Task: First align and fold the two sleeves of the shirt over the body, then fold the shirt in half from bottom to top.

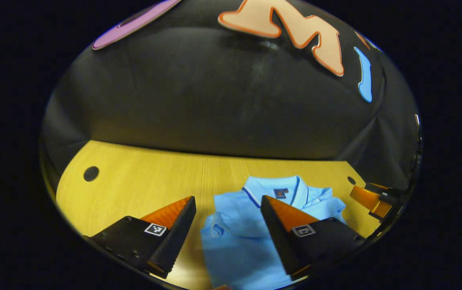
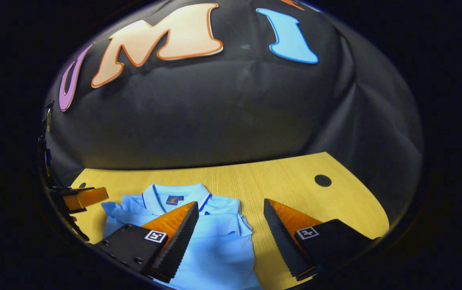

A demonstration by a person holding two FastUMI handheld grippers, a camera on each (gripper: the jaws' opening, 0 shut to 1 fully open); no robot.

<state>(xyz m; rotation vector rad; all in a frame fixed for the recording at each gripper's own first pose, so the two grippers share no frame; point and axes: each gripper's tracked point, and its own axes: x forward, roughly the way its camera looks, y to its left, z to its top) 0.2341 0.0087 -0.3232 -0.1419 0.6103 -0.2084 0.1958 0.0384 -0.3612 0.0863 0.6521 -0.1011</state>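
A light blue polo shirt [image 1: 235,241] lies flat on the yellow wooden table [image 1: 134,181], collar [image 1: 273,189] at the far end toward the black booth wall and hem running off toward the near edge, so its long axis goes near to far. Both sleeves already appear folded in over the body, the left one [image 1: 217,227] bunched in a soft curl along the shirt's left side and the right one [image 2: 239,225] lying over the chest. The left gripper [image 1: 228,233] hangs just above the shirt's left half with its fingers spread wide and holding nothing; the right gripper [image 2: 231,237] hangs over the shirt's right edge, its fingers likewise wide apart and empty. Each gripper also appears at the rim of the other's view. The knit cloth looks light, limp and easily wrinkled, so it will likely sag and drag when lifted. By the look of it, the remaining bottom-to-top fold calls for pinching the two near hem corners, which lie below what either view takes in.
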